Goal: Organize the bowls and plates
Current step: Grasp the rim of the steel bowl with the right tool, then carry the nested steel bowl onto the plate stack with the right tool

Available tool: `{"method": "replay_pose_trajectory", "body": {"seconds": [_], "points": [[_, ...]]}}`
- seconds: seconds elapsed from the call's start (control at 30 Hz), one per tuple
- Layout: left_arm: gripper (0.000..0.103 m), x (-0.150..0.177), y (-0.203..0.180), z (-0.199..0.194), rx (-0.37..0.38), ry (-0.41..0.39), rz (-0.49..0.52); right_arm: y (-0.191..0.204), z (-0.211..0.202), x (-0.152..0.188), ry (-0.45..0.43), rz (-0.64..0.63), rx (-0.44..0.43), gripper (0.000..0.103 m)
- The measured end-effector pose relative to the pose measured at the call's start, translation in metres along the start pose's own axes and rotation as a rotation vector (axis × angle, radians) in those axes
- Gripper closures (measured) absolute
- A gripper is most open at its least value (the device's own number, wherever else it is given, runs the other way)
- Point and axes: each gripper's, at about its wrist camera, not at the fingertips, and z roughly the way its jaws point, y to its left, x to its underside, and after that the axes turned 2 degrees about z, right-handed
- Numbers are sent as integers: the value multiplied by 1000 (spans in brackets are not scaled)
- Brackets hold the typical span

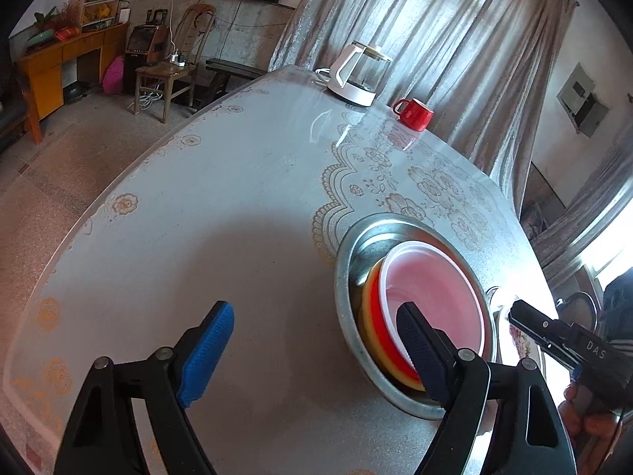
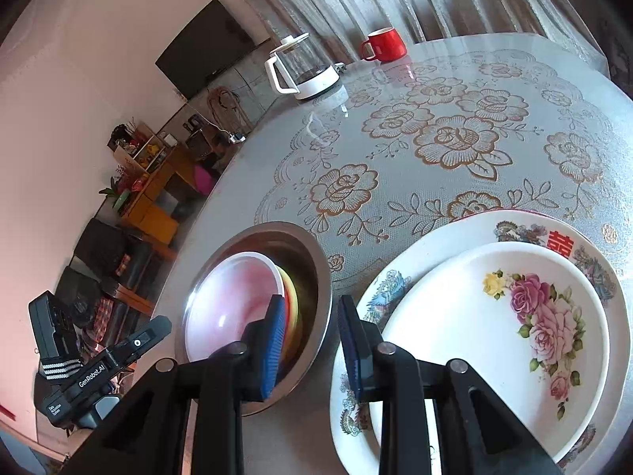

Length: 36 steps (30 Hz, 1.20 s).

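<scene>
A steel bowl [image 1: 348, 245] [image 2: 316, 265] holds nested bowls: a white-rimmed pink one [image 1: 431, 281] [image 2: 233, 297] on top, red and yellow ones [image 1: 374, 316] [image 2: 290, 293] under it. My left gripper [image 1: 316, 352] is open and empty above the table, its right finger over the steel bowl's near rim. My right gripper [image 2: 312, 336] is open and empty, one finger over the steel bowl, the other over the stacked plates. A small rose plate [image 2: 494, 328] lies on a large patterned plate [image 2: 427, 241].
A glass kettle [image 1: 358, 73] [image 2: 300, 65] and a red mug [image 1: 413, 113] [image 2: 385, 43] stand at the far side of the round flower-patterned table [image 1: 198, 217] [image 2: 455, 138]. Chairs and a wooden desk stand beyond the table's left edge.
</scene>
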Motion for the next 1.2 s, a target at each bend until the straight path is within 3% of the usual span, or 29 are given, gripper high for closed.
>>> {"method": "replay_pose_trajectory", "body": {"seconds": [0.13,0.3,0.5,0.77,0.93,1.2], "points": [[23,1,5,3,12,17,-10,3,3,-9,-5,-44,32,77],[38,2,7,7,31,40,7,6,22,-24,44,-102,87,77],[49,4,3,13,67,73,20,12,43,-35,103,-192,137,77],[53,7,-1,18,96,99,31,21,64,-41,190,-306,140,78],[53,7,-1,20,112,103,27,19,78,-39,271,-294,88,87],[53,3,8,20,73,93,21,20,86,-41,264,-207,41,89]]}}
